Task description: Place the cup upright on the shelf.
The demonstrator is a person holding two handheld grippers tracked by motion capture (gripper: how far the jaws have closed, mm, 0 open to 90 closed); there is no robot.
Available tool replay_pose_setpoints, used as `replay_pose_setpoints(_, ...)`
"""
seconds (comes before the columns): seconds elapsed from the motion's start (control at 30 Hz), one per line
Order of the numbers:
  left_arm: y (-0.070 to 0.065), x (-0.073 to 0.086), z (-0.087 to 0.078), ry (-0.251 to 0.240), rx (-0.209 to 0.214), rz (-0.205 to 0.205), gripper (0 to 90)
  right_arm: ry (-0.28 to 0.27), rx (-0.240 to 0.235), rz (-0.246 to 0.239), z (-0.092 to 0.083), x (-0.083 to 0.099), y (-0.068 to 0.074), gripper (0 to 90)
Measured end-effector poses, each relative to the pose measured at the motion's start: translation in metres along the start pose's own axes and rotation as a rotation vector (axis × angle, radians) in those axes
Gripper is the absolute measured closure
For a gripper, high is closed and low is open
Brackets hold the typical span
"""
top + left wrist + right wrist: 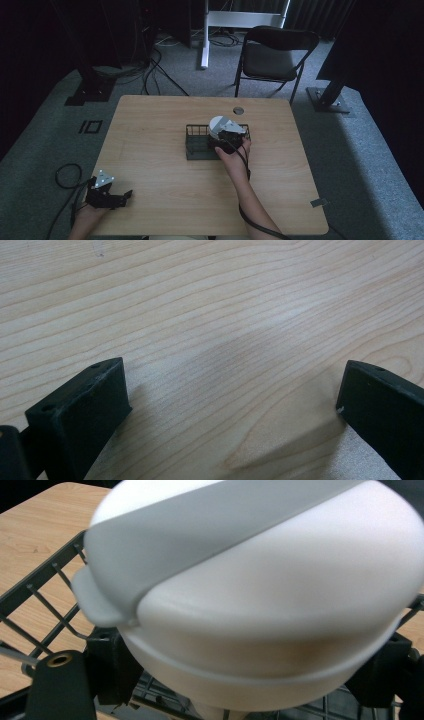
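A white rounded container (pixel 218 123) with a grey lid band sits tilted between the jaws of my right gripper (pixel 227 137), over the black wire basket (pixel 192 131) at the table's middle. In the right gripper view the container (pixel 260 605) is large and close, my right gripper (pixel 245 672) is shut on its lower sides, and the basket wires (pixel 45 575) lie beneath. My left gripper (pixel 125 196) rests near the front left edge of the wooden table (pixel 150 165). It is open (pixel 234 380) over bare wood with nothing between its jaws.
A dark folding chair (pixel 275 50) stands beyond the table's far edge. A small round grommet (pixel 238 110) is set in the tabletop behind the basket. Cables (pixel 150 75) trail over the carpet at the back left, near a white stand leg (pixel 205 35).
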State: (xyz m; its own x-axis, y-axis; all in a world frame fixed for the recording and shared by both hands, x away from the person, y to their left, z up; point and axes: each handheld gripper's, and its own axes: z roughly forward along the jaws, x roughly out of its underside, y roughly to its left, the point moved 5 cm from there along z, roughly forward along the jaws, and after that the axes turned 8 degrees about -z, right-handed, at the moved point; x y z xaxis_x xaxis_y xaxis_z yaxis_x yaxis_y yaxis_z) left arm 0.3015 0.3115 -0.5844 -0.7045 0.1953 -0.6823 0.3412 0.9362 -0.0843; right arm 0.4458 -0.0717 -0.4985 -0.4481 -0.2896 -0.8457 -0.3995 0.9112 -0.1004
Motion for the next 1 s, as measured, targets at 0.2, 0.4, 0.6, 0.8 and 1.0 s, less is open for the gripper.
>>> replay_pose_setpoints(0.2, 0.0, 0.0, 0.0, 0.0, 0.0, 0.0, 0.6, -0.018, -0.012, 0.009, 0.0, 0.002, -0.001, 16.4)
replay_pose_setpoints(0.4, 0.0, 0.0, 0.0, 0.0, 0.0, 0.0, 0.6, -0.017, -0.016, 0.005, -0.001, 0.005, 0.0, 13.0)
replay_pose_setpoints(0.6, 0.0, 0.0, 0.0, 0.0, 0.0, 0.0, 0.6, -0.03, -0.03, 0.008, -0.006, 0.005, -0.001, 12.6)
replay_pose_setpoints(0.8, 0.0, 0.0, 0.0, 0.0, 0.0, 0.0, 0.6, -0.051, -0.034, -0.026, -0.011, 0.007, -0.004, 12.4)
replay_pose_setpoints(1.0, 0.0, 0.0, 0.0, 0.0, 0.0, 0.0, 0.6, -0.084, -0.073, -0.036, -0.013, 0.011, -0.005, 11.8)
